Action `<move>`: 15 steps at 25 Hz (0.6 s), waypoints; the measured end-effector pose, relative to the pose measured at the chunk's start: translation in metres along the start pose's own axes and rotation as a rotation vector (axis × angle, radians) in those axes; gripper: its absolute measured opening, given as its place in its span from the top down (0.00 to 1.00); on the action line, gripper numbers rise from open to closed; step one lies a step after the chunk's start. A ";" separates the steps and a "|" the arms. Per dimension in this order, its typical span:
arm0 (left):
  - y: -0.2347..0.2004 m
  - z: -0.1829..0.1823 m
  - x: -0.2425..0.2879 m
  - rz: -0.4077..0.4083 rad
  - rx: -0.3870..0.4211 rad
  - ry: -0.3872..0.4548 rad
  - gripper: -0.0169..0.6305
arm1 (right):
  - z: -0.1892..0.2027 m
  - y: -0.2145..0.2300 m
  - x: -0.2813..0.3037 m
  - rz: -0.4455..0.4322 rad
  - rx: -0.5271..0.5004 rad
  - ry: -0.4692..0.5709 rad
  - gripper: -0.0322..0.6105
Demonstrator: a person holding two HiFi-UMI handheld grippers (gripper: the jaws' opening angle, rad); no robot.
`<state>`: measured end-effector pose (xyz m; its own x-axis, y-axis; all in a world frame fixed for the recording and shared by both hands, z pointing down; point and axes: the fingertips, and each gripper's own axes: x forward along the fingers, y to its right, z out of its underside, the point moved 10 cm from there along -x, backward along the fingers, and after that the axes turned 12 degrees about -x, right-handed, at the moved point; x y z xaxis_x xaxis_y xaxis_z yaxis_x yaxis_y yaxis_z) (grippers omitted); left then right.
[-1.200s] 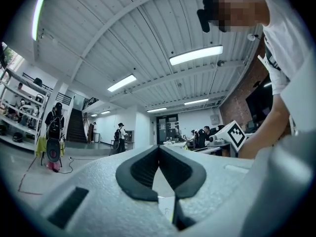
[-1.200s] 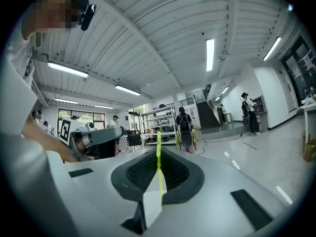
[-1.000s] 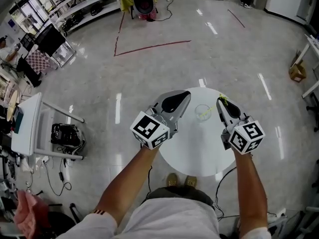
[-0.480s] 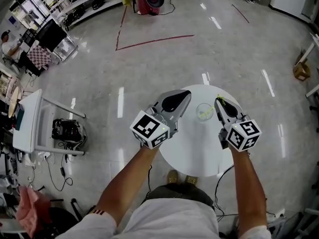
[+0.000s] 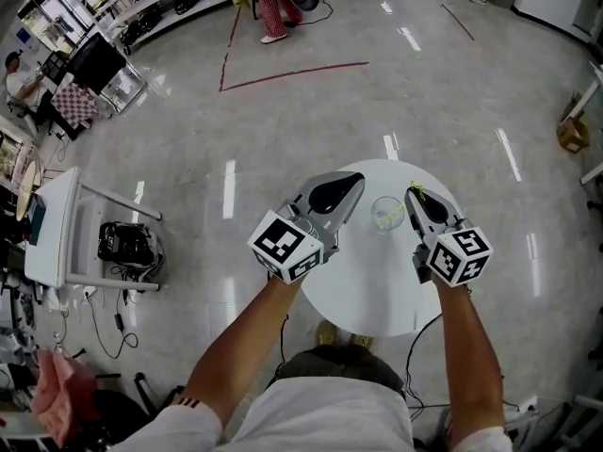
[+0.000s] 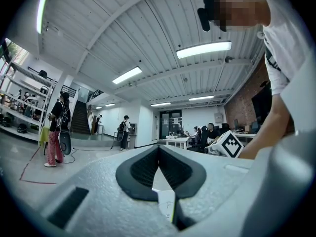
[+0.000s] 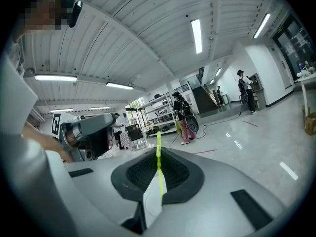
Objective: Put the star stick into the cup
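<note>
A clear cup [image 5: 384,213] stands on the round white table [image 5: 367,290], near its far edge, with a faint yellow-green fleck inside it. My right gripper [image 5: 412,192] is just right of the cup, shut on the thin yellow-green star stick [image 5: 418,189]. In the right gripper view the stick [image 7: 158,162] rises upright from between the closed pads. My left gripper [image 5: 352,183] is left of the cup, jaws together and pointing up. Its pads [image 6: 143,169] meet with nothing between them.
A white side table [image 5: 55,222] and a black bag [image 5: 122,247] are on the floor at the left. Red tape lines [image 5: 283,73] mark the glossy floor beyond. A person in red trousers [image 5: 268,8] stands at the top. A cardboard box [image 5: 570,135] is far right.
Both grippers have stayed almost still beside the cup. A person in red trousers has walked into view at the top of the head view.
</note>
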<state>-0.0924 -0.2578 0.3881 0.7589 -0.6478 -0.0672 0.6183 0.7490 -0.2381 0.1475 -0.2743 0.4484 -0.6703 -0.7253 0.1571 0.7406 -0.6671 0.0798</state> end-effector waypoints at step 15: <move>-0.003 0.007 0.001 -0.012 -0.002 -0.023 0.95 | 0.003 0.018 0.007 0.002 -0.012 -0.041 0.91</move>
<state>-0.0919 -0.2599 0.3953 0.7561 -0.6531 -0.0422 0.6268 0.7412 -0.2404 0.1564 -0.2910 0.4539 -0.6664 -0.7190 0.1974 0.7409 -0.6682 0.0673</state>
